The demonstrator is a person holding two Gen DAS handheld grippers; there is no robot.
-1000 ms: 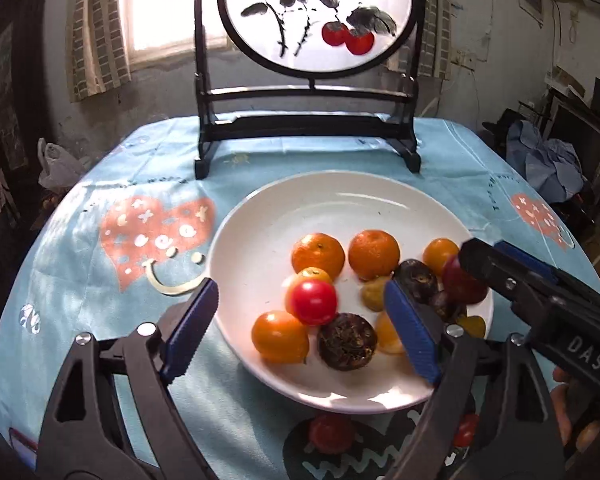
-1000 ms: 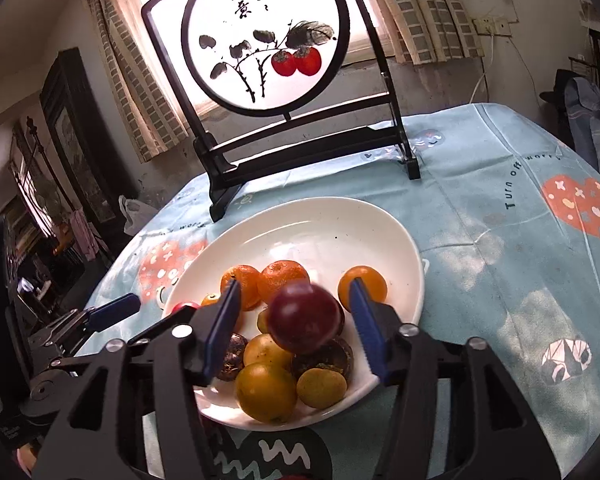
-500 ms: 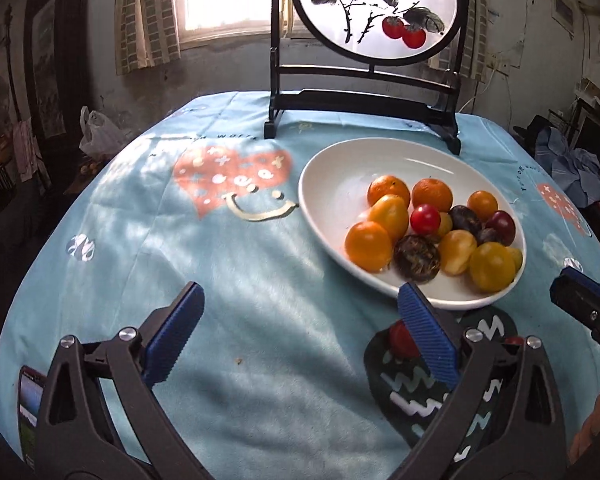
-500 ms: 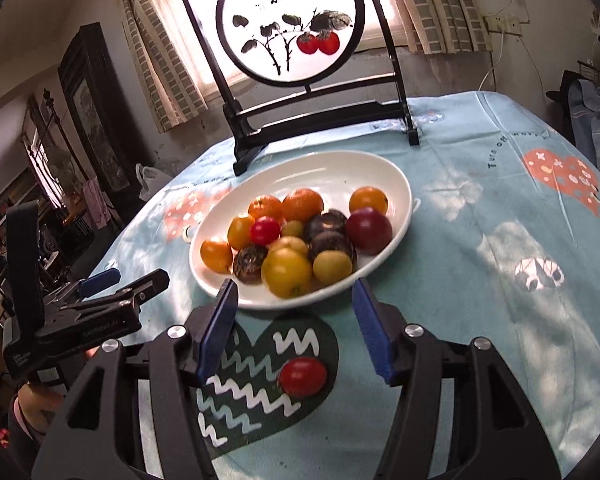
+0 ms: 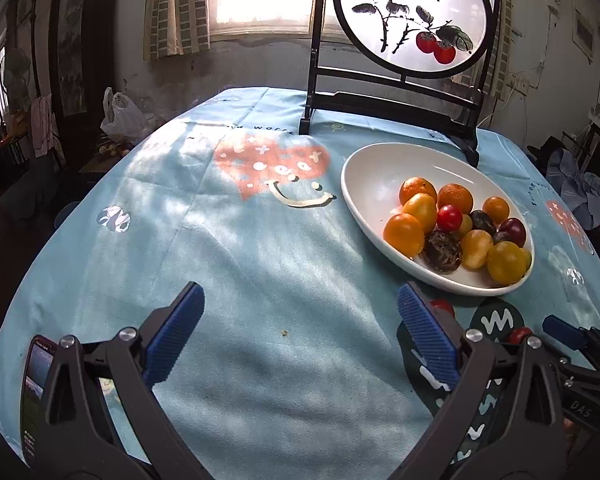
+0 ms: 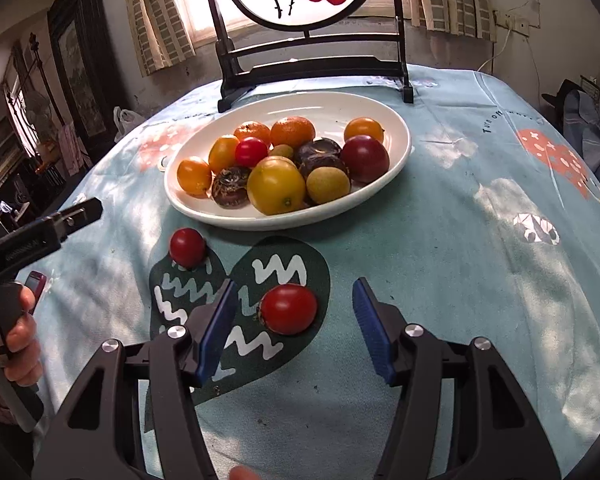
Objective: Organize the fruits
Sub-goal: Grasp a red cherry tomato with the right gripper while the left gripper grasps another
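A white oval plate (image 6: 396,122) (image 5: 364,184) holds several fruits: oranges, yellow ones, a small red tomato (image 6: 251,151), dark brown ones and a dark red plum (image 6: 365,158). Two red tomatoes lie on the cloth in front of it: one (image 6: 288,309) just ahead of my right gripper (image 6: 294,328), between its open fingers, and one (image 6: 187,247) further left. My left gripper (image 5: 300,338) is open and empty over bare cloth, left of the plate. The right gripper's tip also shows in the left wrist view (image 5: 560,328).
A black-framed round painted screen (image 6: 308,60) stands behind the plate. A phone (image 5: 38,384) lies at the near left table edge. The round table has a blue patterned cloth (image 5: 240,240) with a dark heart patch (image 6: 260,280).
The right gripper let the dark red plum go onto the plate and drew back toward the near tomato. The left gripper pulled back and left, away from the plate.
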